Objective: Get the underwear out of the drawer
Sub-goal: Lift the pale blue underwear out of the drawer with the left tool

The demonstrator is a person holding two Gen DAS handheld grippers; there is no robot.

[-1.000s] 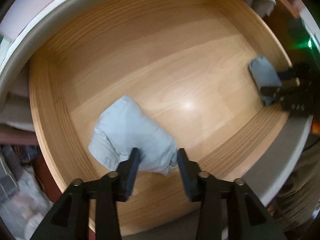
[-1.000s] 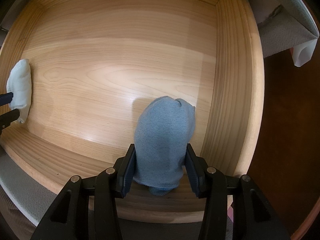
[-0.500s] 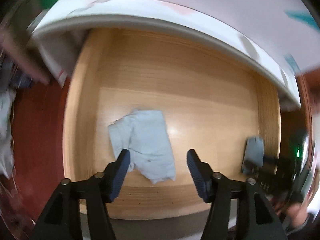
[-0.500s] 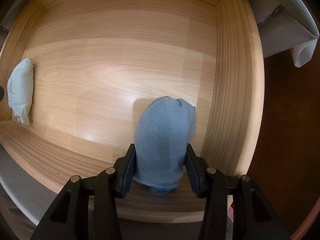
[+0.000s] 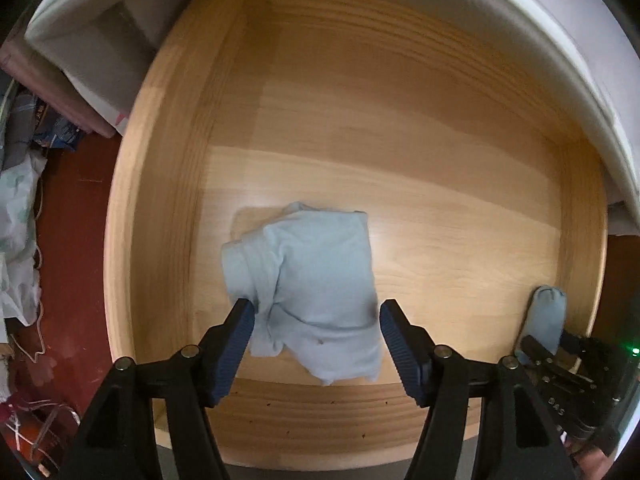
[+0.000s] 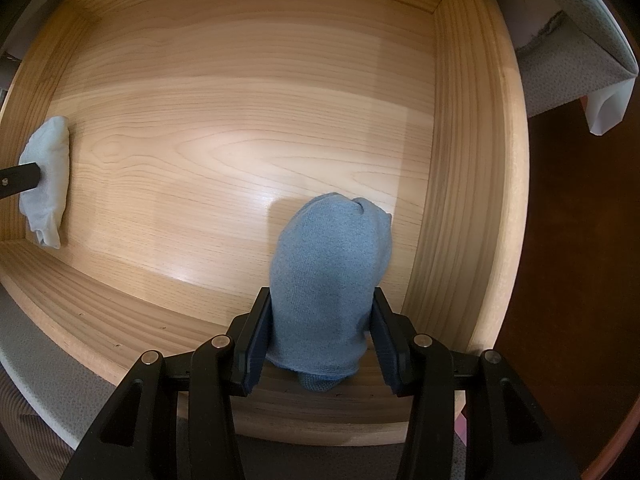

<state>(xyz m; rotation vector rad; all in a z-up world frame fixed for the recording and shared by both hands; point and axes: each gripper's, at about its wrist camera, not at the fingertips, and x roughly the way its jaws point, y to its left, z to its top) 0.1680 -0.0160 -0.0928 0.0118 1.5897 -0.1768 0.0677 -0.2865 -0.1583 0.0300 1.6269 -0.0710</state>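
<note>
A pale blue underwear (image 5: 312, 280) lies crumpled on the floor of the wooden drawer (image 5: 160, 200). My left gripper (image 5: 316, 312) hangs over it pointing down; its jaws are opening and straddle the cloth without pressing it. At the drawer's right end my right gripper (image 6: 320, 300) is shut on a darker blue folded underwear (image 6: 328, 264), standing against the drawer wall (image 6: 460, 160). The left wrist view shows that pair at its lower right: the right gripper (image 5: 560, 360) and the blue underwear (image 5: 546, 312). In the right wrist view the pale underwear (image 6: 46, 184) sits far left.
A white cabinet edge (image 5: 580, 60) overhangs the drawer's back. Dark red floor (image 5: 68, 240) with bags and cloth clutter (image 5: 16, 208) lies left of the drawer. Grey padded fabric (image 6: 560, 60) and dark floor lie to its right.
My left gripper rolled and shifted over the drawer, and its jaws spread wide off the pale underwear's corner. The right gripper and its blue underwear stayed put.
</note>
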